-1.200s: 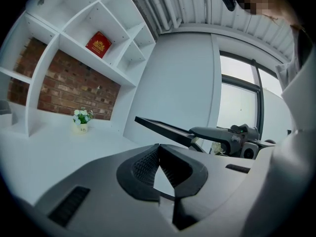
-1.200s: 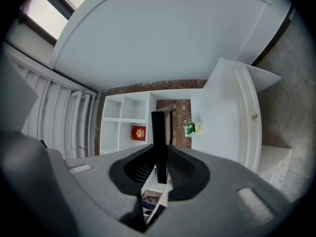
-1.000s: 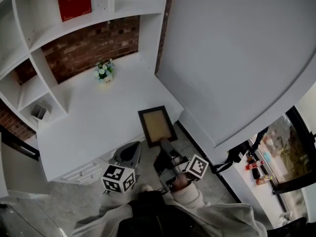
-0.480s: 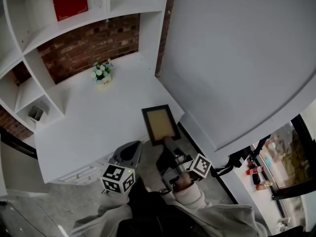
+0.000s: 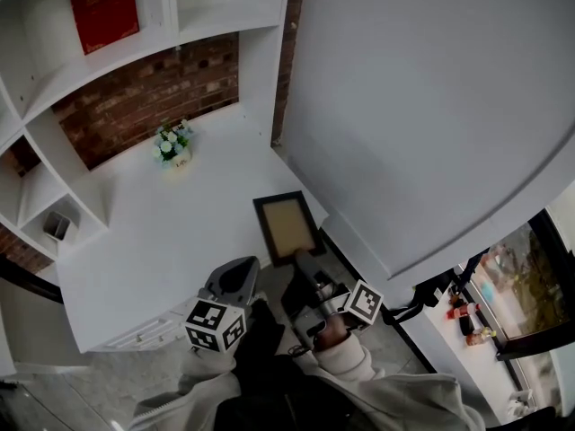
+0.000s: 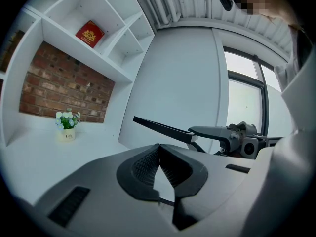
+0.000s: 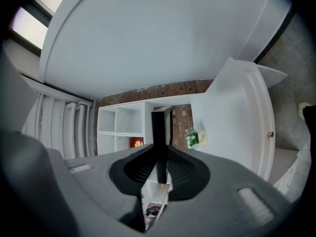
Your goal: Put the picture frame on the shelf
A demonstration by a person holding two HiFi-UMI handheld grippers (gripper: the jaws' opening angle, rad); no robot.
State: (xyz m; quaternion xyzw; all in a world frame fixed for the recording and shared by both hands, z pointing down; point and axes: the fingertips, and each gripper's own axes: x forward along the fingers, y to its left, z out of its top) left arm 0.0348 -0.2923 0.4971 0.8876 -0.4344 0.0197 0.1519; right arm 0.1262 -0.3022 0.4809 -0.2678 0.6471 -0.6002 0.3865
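Note:
The picture frame (image 5: 287,225), black-rimmed with a tan panel, lies flat in the air over the near right corner of the white counter (image 5: 144,241). My right gripper (image 5: 302,260) is shut on the frame's near edge. In the right gripper view the frame (image 7: 159,132) stands edge-on between the jaws of the right gripper (image 7: 160,159). My left gripper (image 5: 235,275) hovers left of the frame, shut and empty. Its own view shows the left gripper (image 6: 158,149) with pads meeting, and the frame (image 6: 163,128) off to the right. The white shelf unit (image 5: 171,36) rises behind the counter.
A red book (image 5: 103,7) stands in an upper shelf compartment. A small pot of flowers (image 5: 171,145) sits at the back of the counter before the brick wall (image 5: 135,92). A large white wall panel (image 5: 431,106) closes off the right side. Drawers (image 5: 135,335) front the counter.
Both grippers and the frame have drifted together with the camera; the shelf and flowers sit further left in view. The right grip on the frame is unchanged.

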